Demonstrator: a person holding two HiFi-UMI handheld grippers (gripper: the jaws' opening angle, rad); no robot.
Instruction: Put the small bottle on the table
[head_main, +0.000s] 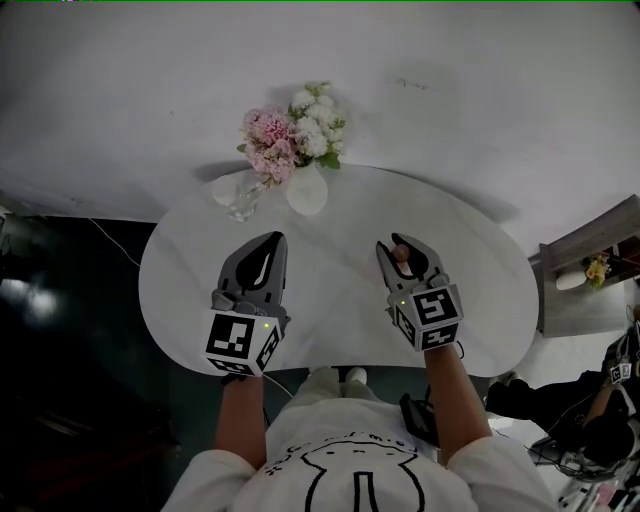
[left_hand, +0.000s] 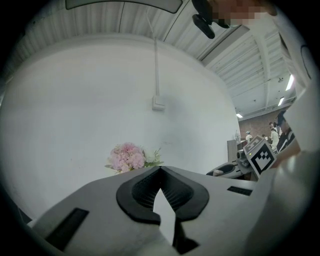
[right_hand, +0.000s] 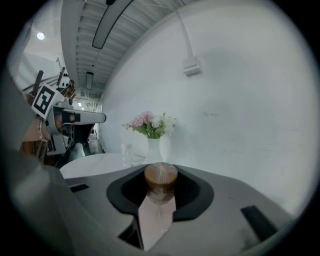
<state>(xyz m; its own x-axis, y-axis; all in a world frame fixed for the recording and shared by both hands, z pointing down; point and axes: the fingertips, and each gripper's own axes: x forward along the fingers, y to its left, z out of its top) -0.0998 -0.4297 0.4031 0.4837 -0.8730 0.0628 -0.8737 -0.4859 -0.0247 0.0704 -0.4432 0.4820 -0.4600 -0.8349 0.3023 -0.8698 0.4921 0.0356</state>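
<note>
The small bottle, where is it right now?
In the head view, the bottle sits between the jaws of the right hand-held gripper, over the table, right of centre and nearer the person than the vase.

- No word, number or brand can be read anywhere in the scene.
- The left gripper has a marker cube at its near end, with black-and-white square patterns and no letters.
- The right gripper has a like cube.
- The person's white shirt, nearest, bears a line drawing topped by tiny marks, too small to read.
</note>
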